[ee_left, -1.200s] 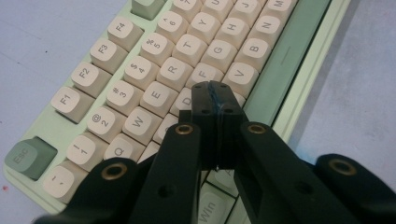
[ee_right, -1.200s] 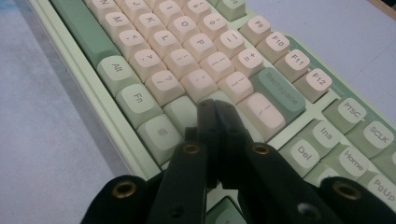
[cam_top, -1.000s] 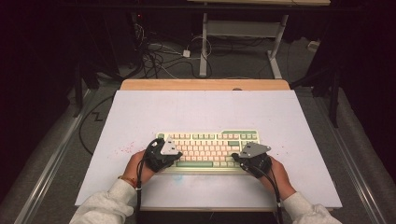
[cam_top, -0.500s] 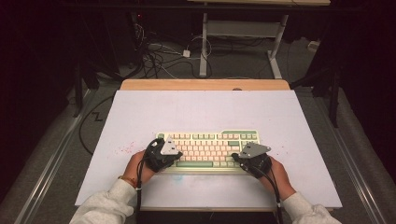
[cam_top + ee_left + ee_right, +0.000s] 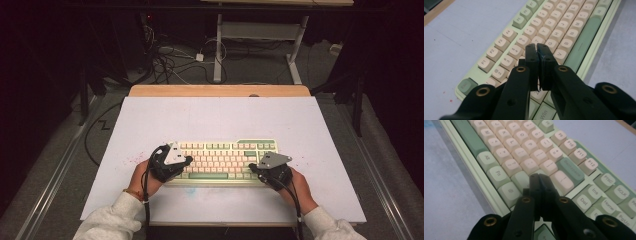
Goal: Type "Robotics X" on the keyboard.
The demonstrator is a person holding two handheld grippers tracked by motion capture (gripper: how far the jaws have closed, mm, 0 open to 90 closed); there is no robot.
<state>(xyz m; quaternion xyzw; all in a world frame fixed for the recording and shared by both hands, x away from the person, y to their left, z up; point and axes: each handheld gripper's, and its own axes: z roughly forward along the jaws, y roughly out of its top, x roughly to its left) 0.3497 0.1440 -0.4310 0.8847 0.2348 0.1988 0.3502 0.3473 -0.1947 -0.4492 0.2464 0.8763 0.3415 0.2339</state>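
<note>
A pale green keyboard [image 5: 225, 160] with cream and green keys lies on the white board near the front. My left gripper [image 5: 187, 161] hovers over its left end, tips above the number and letter rows [image 5: 537, 46]. Its jaws have just been opening by a hair and stand almost together with nothing between them. My right gripper [image 5: 254, 170] sits over the keyboard's right end, jaws shut and empty, tips [image 5: 537, 176] above the keys near Backspace [image 5: 570, 168]. The space bar [image 5: 584, 42] runs along the keyboard's near edge. A hand in a light sleeve holds each gripper.
The white board [image 5: 215, 120] covers a wooden table whose far edge [image 5: 220, 90] shows. Small red specks [image 5: 132, 161] mark the board left of the keyboard. Cables [image 5: 170, 60] and a white table frame [image 5: 295, 50] lie on the dark floor beyond.
</note>
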